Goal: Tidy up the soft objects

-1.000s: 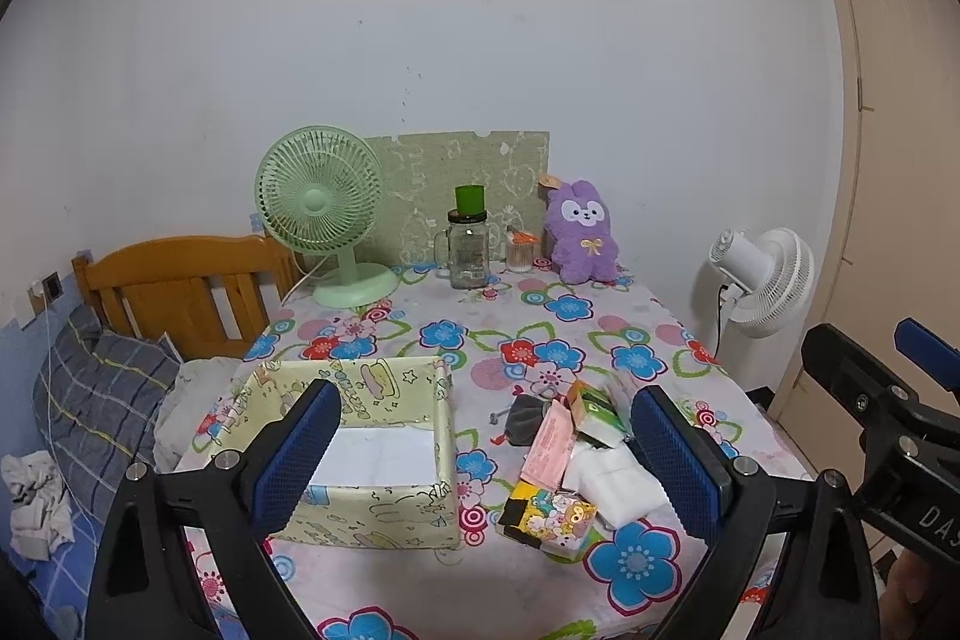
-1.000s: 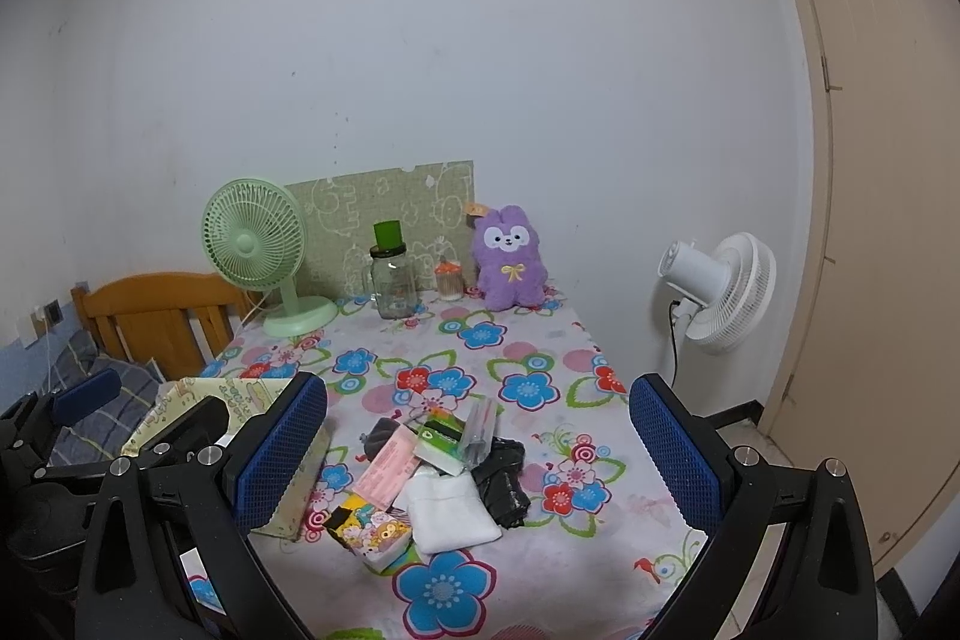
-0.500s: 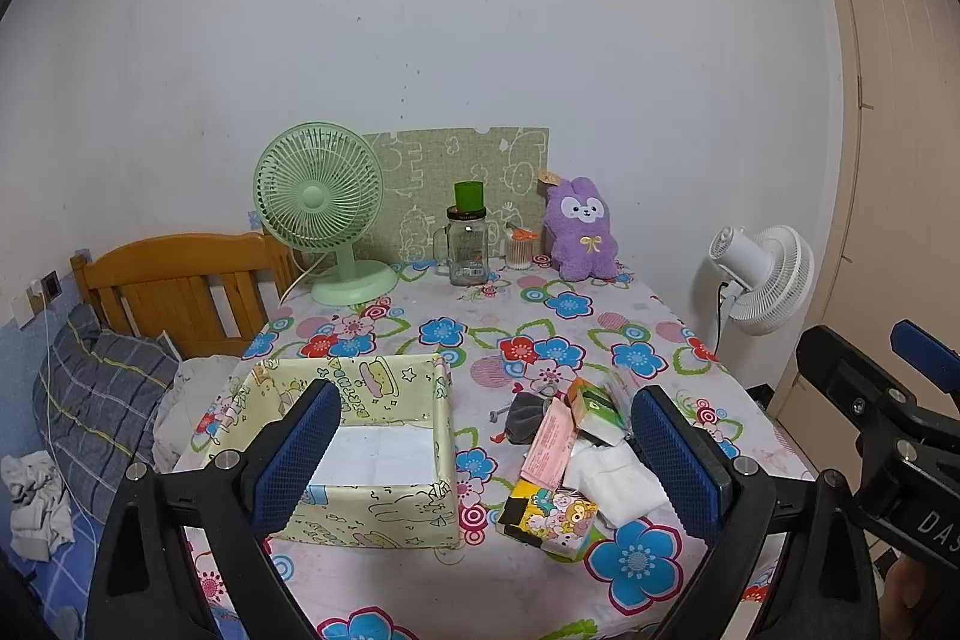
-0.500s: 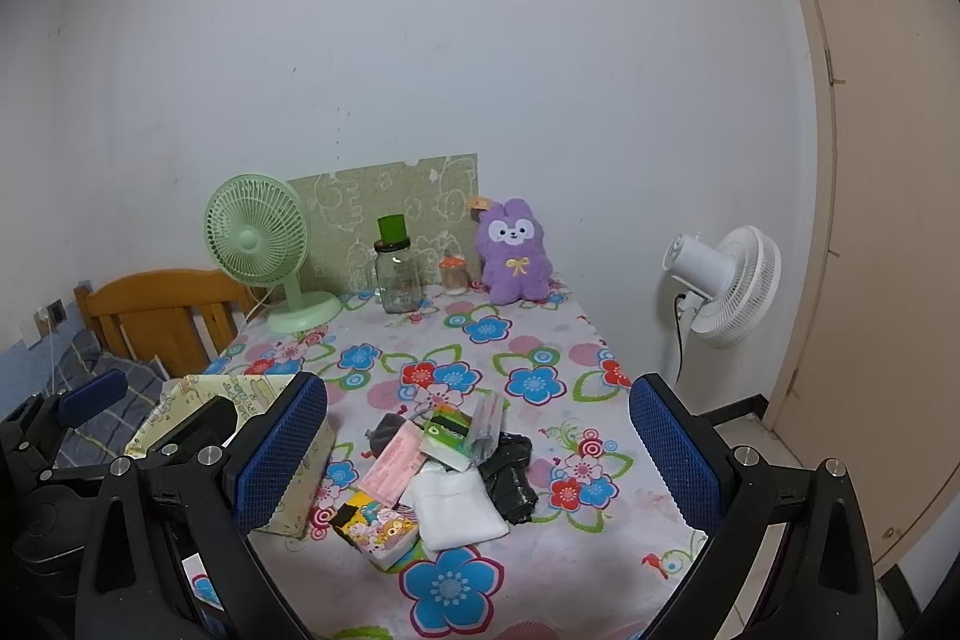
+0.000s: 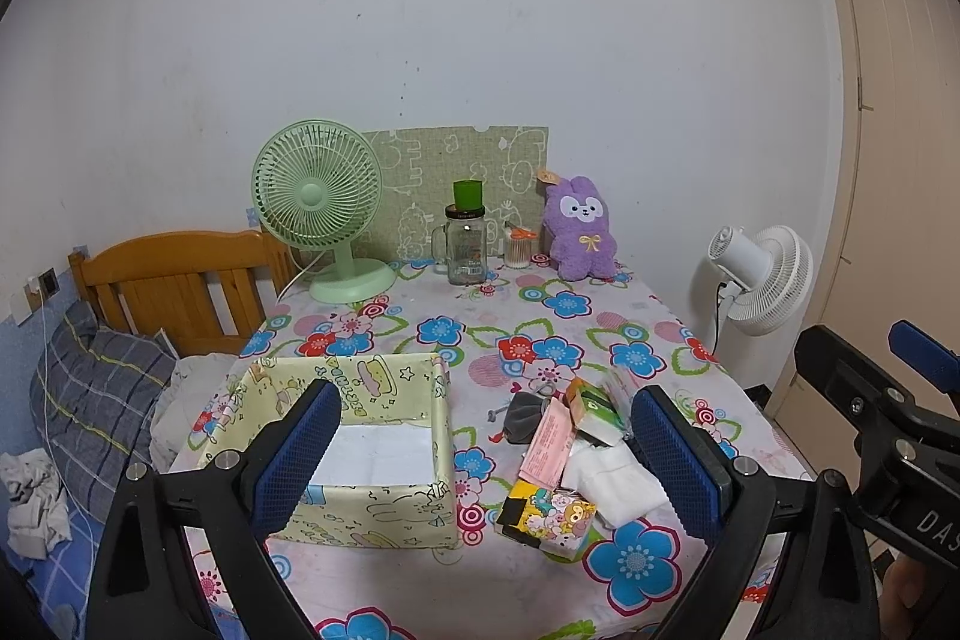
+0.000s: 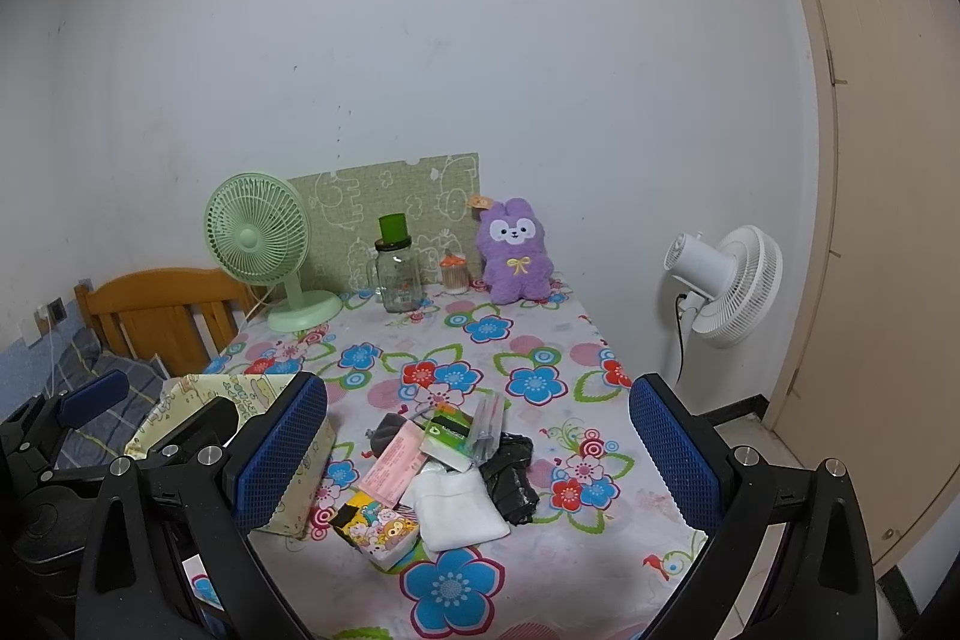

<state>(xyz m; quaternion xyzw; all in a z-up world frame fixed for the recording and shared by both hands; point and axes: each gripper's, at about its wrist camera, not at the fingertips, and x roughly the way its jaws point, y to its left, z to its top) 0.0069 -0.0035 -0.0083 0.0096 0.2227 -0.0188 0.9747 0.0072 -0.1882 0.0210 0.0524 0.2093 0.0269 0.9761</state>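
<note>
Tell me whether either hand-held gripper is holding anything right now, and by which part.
Nothing is held. The left hand-held gripper and the right hand-held gripper are both open above the table, with the pile of soft items untouched.

Green fan (image 5: 317, 202), glass jar (image 5: 466, 251)

Soft items (image 6: 444, 472) heaped (white cloth frontmost), beside open yellow box (image 5: 384, 424)

A glossy, smooth flowered tablecloth (image 5: 540, 598) covers the table. On it, the pale yellow printed fabric box (image 5: 384, 514) looks matt; right of the box lie a soft white folded cloth (image 6: 459, 511) and crinkled shiny black plastic (image 6: 510, 484). Behind the box, a fuzzy purple plush rabbit (image 6: 515, 250), clear glass jar (image 6: 397, 280), varnished wooden headboard (image 5: 180, 280).
</note>
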